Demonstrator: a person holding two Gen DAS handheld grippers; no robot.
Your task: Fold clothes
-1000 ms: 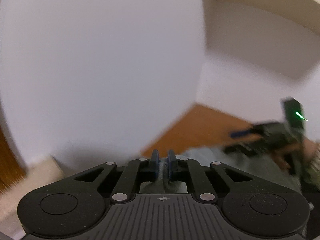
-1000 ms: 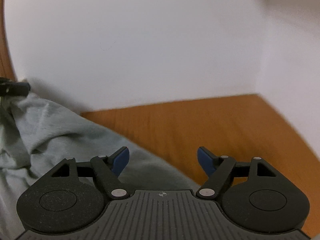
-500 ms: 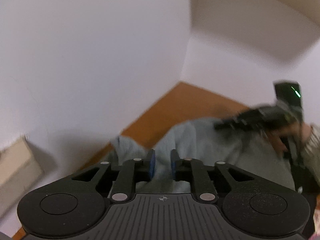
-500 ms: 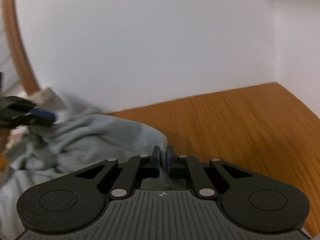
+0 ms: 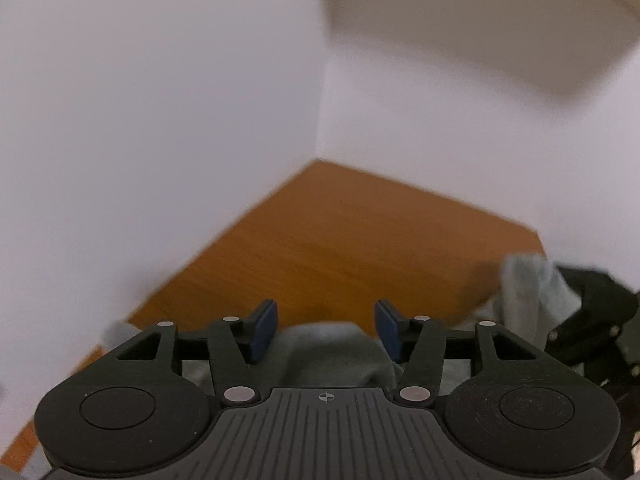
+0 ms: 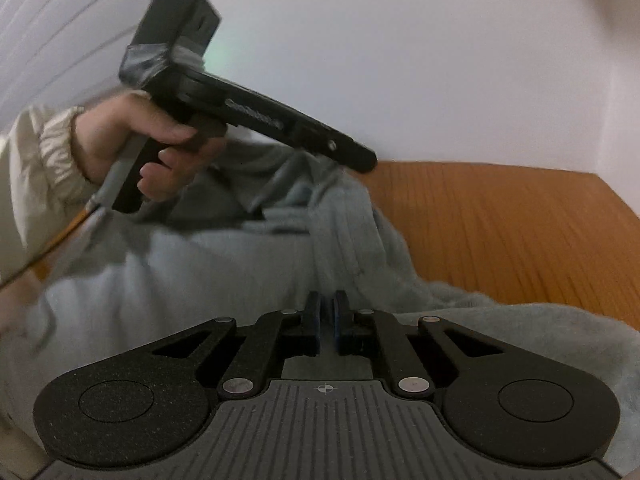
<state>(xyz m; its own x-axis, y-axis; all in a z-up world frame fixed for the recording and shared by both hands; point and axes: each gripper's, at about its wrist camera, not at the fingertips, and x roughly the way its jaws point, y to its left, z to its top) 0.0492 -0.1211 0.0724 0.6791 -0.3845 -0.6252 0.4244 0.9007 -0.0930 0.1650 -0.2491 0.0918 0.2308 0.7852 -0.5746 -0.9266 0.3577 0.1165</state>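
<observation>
Soft, dim indoor light, motion blur throughout, fisheye bending and dark corners at edges.

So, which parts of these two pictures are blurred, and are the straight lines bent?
Left wrist view: the wooden table edges are smeared and the wall corner bows. Right wrist view: the hand and grey garment are motion-blurred, while the tool's own fingers stay sharp.

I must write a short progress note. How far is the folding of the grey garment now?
Done: little. The grey garment lies bunched on the wooden table, with no neat fold visible. In hand: the right claw pinches its cloth, though its jaws are parting slightly. The left claw is opening, with cloth between its pads but not pressed. Left: spreading it flat and making every fold.
</observation>
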